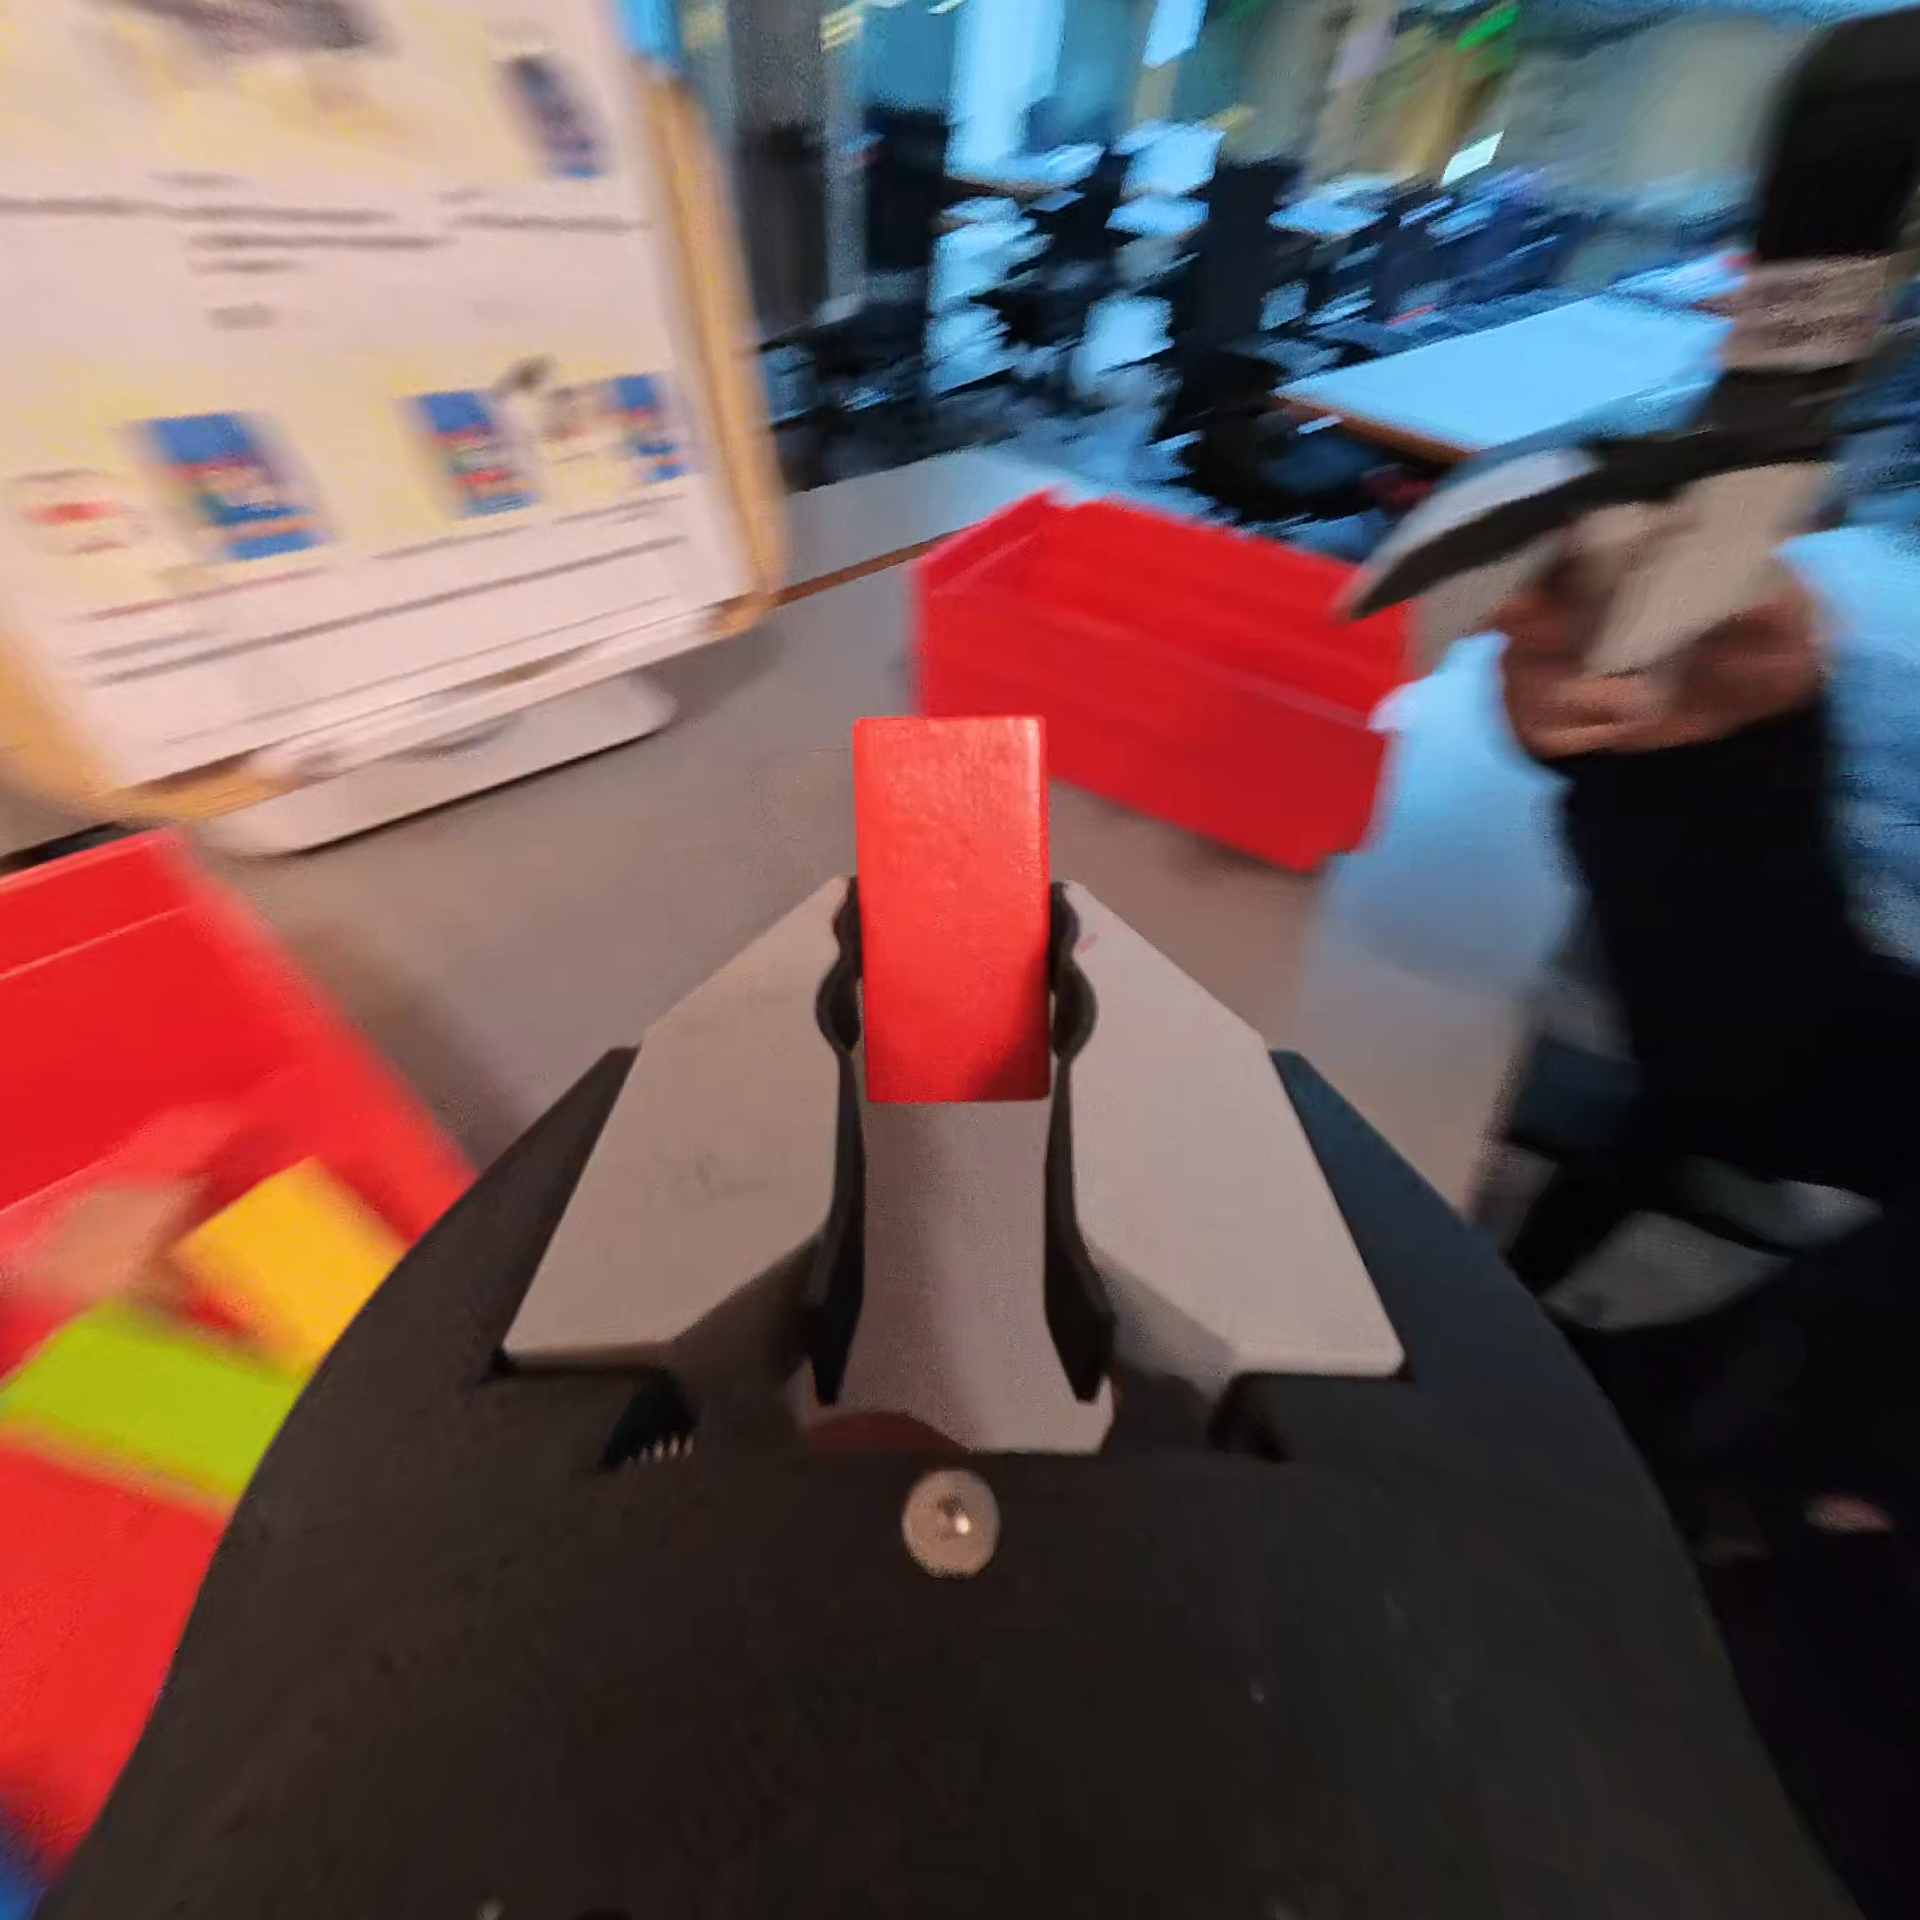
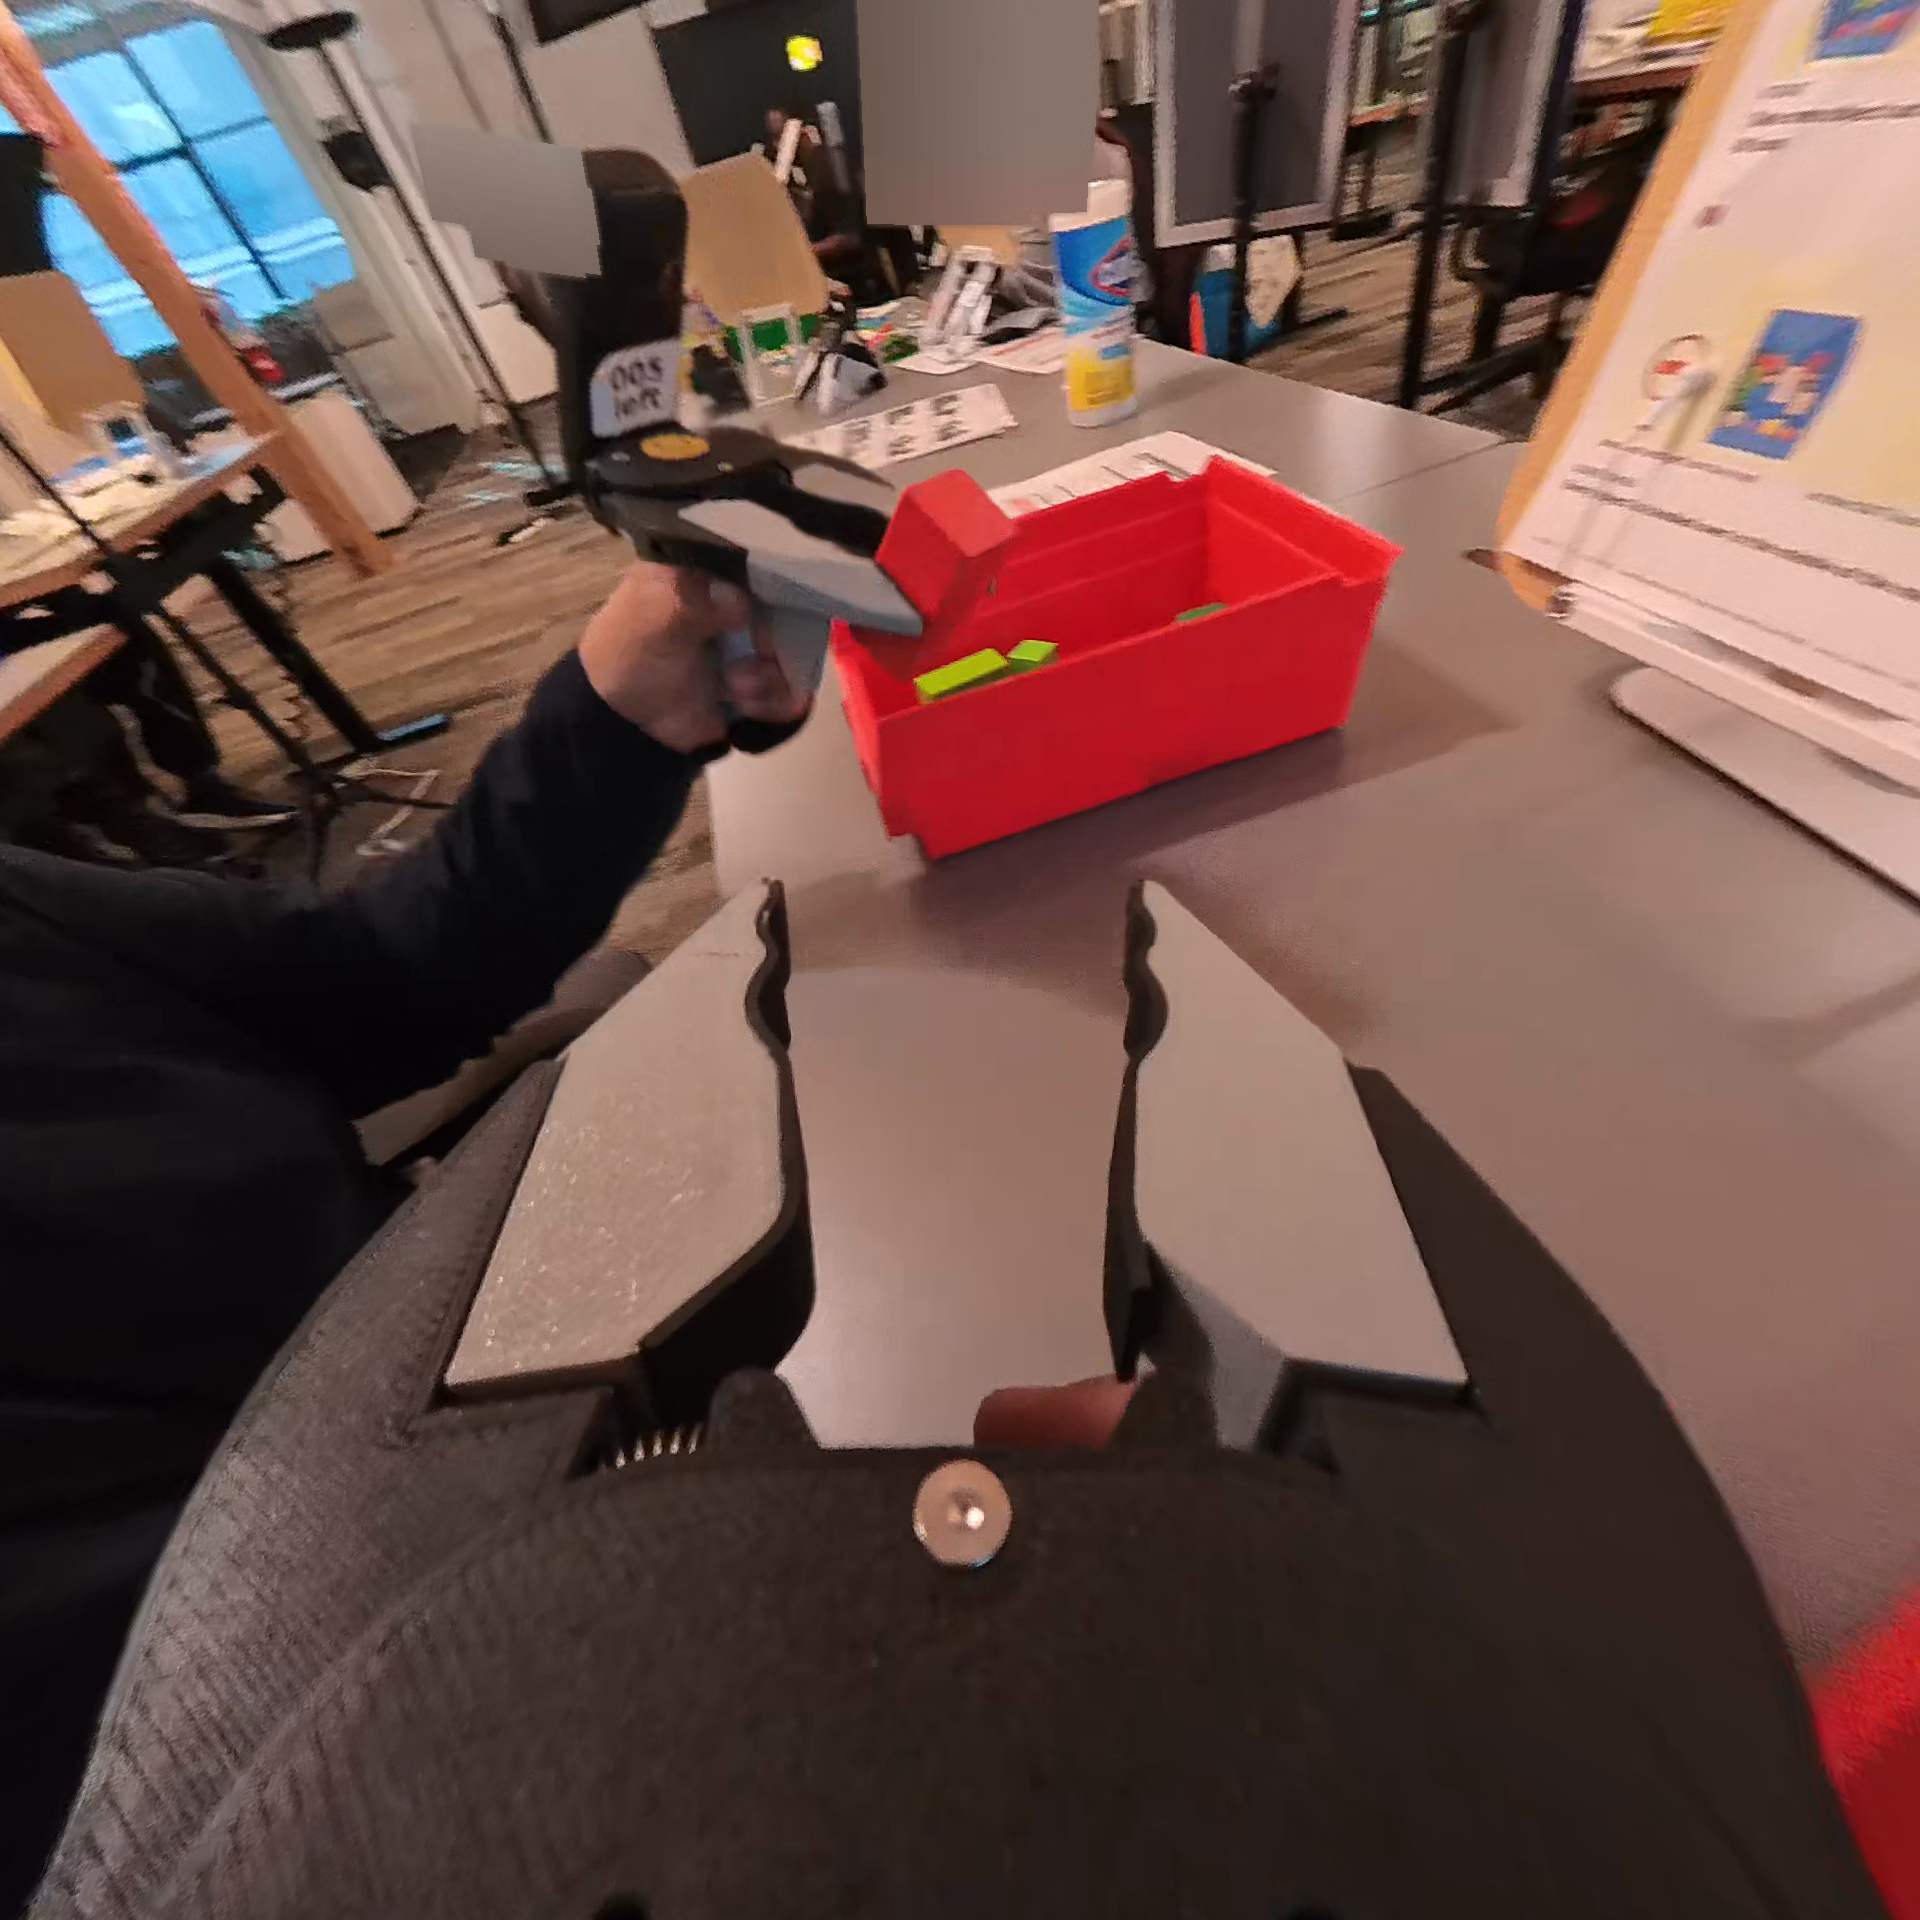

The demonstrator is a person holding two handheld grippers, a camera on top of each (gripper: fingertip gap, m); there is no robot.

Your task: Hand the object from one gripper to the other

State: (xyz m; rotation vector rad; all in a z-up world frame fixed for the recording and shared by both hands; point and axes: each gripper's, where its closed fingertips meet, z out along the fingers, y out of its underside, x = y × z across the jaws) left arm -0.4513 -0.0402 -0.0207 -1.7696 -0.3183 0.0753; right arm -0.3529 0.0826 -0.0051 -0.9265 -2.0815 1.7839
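Left gripper [image 1: 951, 935] pads clamp the red rectangular wooden block [image 1: 951, 904] mid-air above the grey table [image 1: 623, 914]; right gripper [image 2: 951, 935] wide open, empty: approach the block's free end squarely before closing.

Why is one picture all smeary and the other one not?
Left wrist view: the poster board, the room and the red bins are streaked with motion blur, while the red block between the fingers stays sharp. Right wrist view: mostly crisp, though straight lines bend near the wide-angle edges.
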